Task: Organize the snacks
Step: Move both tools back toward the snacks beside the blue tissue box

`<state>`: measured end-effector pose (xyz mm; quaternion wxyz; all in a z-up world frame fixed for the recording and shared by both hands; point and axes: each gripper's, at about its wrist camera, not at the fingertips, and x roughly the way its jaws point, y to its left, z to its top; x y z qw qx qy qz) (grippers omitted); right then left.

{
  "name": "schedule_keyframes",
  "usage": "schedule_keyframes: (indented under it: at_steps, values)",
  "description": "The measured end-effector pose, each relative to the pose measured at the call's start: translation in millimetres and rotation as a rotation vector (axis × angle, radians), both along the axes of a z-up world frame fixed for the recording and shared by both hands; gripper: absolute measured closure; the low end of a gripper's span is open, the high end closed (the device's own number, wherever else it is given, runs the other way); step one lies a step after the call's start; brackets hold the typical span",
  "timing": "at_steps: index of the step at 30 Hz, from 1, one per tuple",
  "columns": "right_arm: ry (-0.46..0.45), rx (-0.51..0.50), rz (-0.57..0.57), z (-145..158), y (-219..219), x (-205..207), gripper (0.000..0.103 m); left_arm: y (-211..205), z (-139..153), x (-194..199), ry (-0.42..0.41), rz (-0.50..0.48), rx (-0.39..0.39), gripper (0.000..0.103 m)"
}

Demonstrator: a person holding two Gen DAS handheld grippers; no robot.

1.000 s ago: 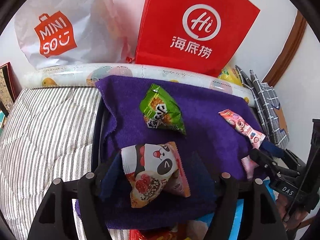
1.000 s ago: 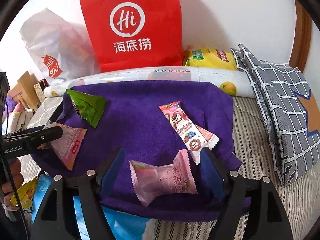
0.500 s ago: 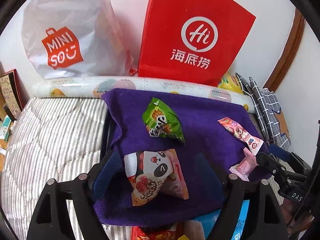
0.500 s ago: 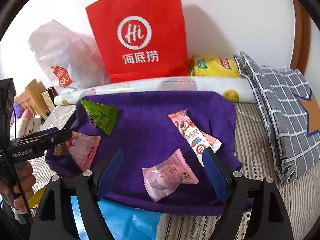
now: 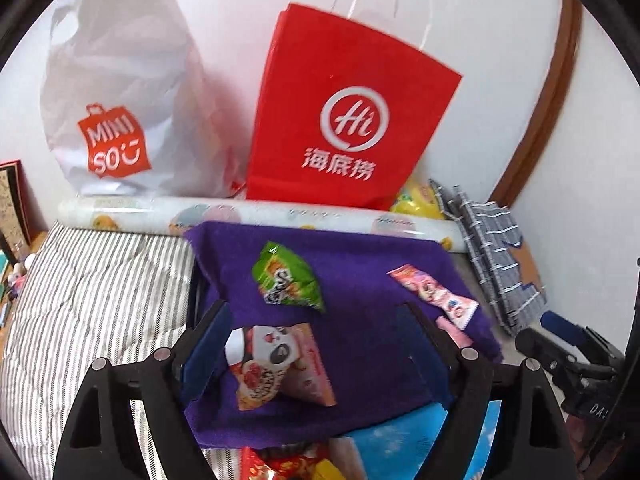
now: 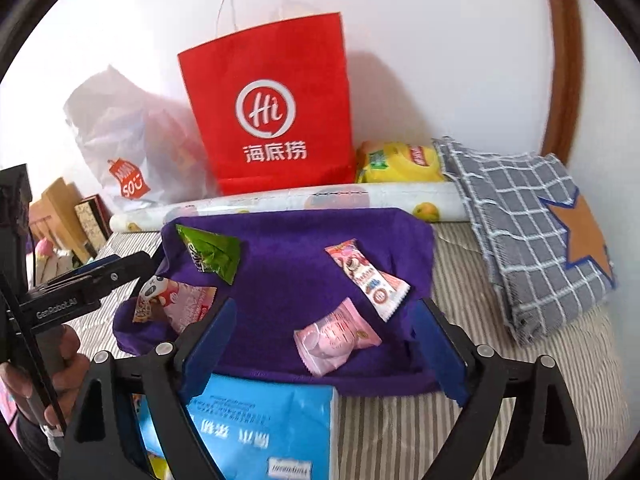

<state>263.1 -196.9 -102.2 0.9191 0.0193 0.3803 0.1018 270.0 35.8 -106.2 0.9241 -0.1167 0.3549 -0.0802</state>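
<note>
My left gripper (image 5: 316, 344) is spread wide, its blue pads on either side of the panda pack (image 5: 280, 364), which lies on the purple cloth (image 5: 360, 276); I can't tell whether the left pad touches it. It holds nothing. My right gripper (image 6: 324, 344) is also spread wide and holds nothing; the pink pack (image 6: 336, 340) lies between its fingers on the cloth, apart from both pads.

Four snacks lie on the cloth: the panda pack at the near left, the green pack (image 5: 286, 278) beyond it, the long bear bar (image 6: 366, 276) toward the right, and the pink pack just in front of the bar. They sit apart from one another, except that the pink pack lies just beside the bar's near end.

A blue pack (image 6: 260, 428) lies at the cloth's near edge, under my right gripper. Behind the cloth runs a printed roll (image 6: 320, 200), then a red bag (image 6: 268, 108) and a white bag (image 5: 116, 92) against the wall. A yellow pack (image 6: 400, 162) sits beside the red bag, and a checked pillow (image 6: 532, 236) lies to the right on the striped sheet (image 5: 88, 300).
</note>
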Motion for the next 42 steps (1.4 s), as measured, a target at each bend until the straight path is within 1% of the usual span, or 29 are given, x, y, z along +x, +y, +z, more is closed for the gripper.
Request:
schedule_keyframes:
  at_steps: [2, 7, 10, 13, 18, 25, 31, 37, 42]
  values:
    - [-0.013, -0.016, -0.01, 5, 1, -10, 0.012, -2, 7, -4, -0.004, -0.02, 0.0, 0.019]
    - [-0.056, -0.051, 0.008, 14, 5, -49, 0.012, 5, 17, -22, 0.004, -0.04, -0.011, 0.019]
    - [-0.046, -0.03, 0.013, 13, 8, -67, 0.012, 16, 21, -39, 0.009, -0.024, -0.001, 0.019]
    - [-0.018, -0.007, 0.014, 8, 9, -83, 0.012, 28, 21, -52, 0.022, 0.003, 0.012, 0.019]
    - [0.028, 0.039, 0.046, -5, 19, -111, 0.012, 43, 16, -80, 0.039, 0.029, 0.023, 0.02]
    - [0.115, 0.022, 0.096, -44, 44, -139, 0.012, 45, 7, -115, 0.044, 0.028, 0.041, 0.02]
    - [0.149, -0.032, 0.079, -69, 55, -146, 0.012, 45, 7, -134, 0.039, 0.023, 0.04, 0.02]
    - [0.187, 0.029, 0.067, -83, 55, -140, 0.012, 44, 8, -146, 0.026, 0.021, 0.062, 0.019]
    - [0.204, 0.024, 0.085, -95, 66, -137, 0.012, 52, 4, -151, 0.033, 0.036, 0.067, 0.019]
